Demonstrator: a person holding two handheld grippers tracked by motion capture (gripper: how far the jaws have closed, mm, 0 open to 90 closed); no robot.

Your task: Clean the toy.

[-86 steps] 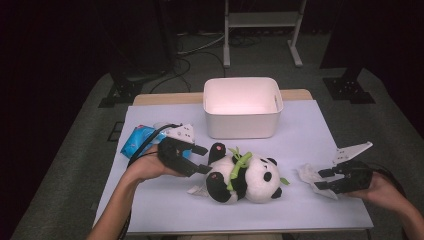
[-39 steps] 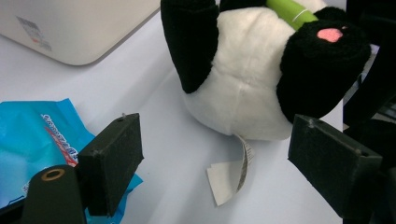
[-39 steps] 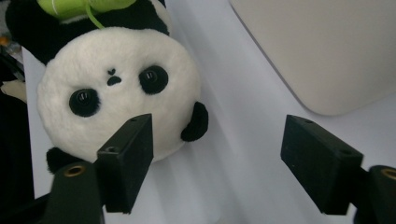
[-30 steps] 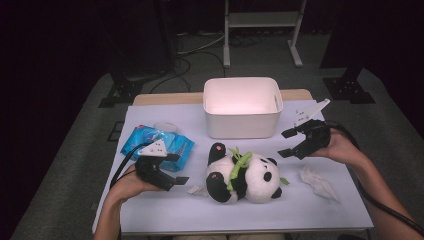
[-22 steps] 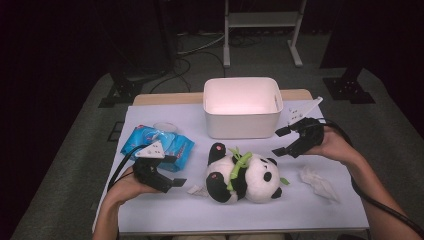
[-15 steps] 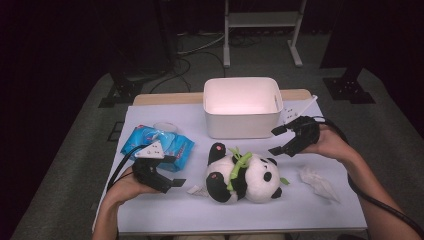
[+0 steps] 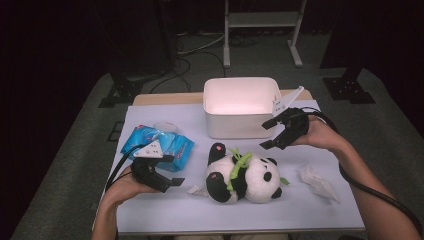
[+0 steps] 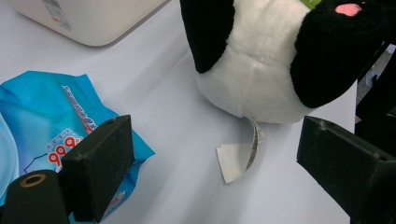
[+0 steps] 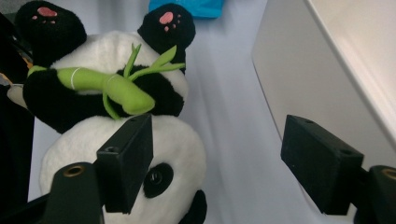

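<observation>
A panda plush [image 7: 242, 175] holding a green bamboo stalk [image 9: 116, 88] lies on its back mid-table. My left gripper [image 7: 172, 170] rests on the table to its left, open and empty, jaws pointing at the plush. In the left gripper view the gripper [image 8: 224, 172] frames the panda [image 8: 261, 60] and its paper tag [image 8: 243, 154]. My right gripper [image 7: 267, 134] hovers open just above and right of the panda's head, in front of the white bin [image 7: 240, 105]. From the right gripper [image 9: 224, 163], the panda [image 9: 154, 144] lies below the empty jaws.
A blue wet-wipes pack [image 7: 159, 142] lies behind my left gripper and shows as a blue pack [image 8: 51, 121] by its left jaw. A crumpled tissue [image 7: 317, 181] sits at the table's right front. The bin wall [image 9: 336, 70] stands close beside my right jaw.
My right gripper has moved left along the front of the bin, closer to the panda's head. The left gripper, drawn back from the panda earlier, has stayed still. The plush has not moved.
</observation>
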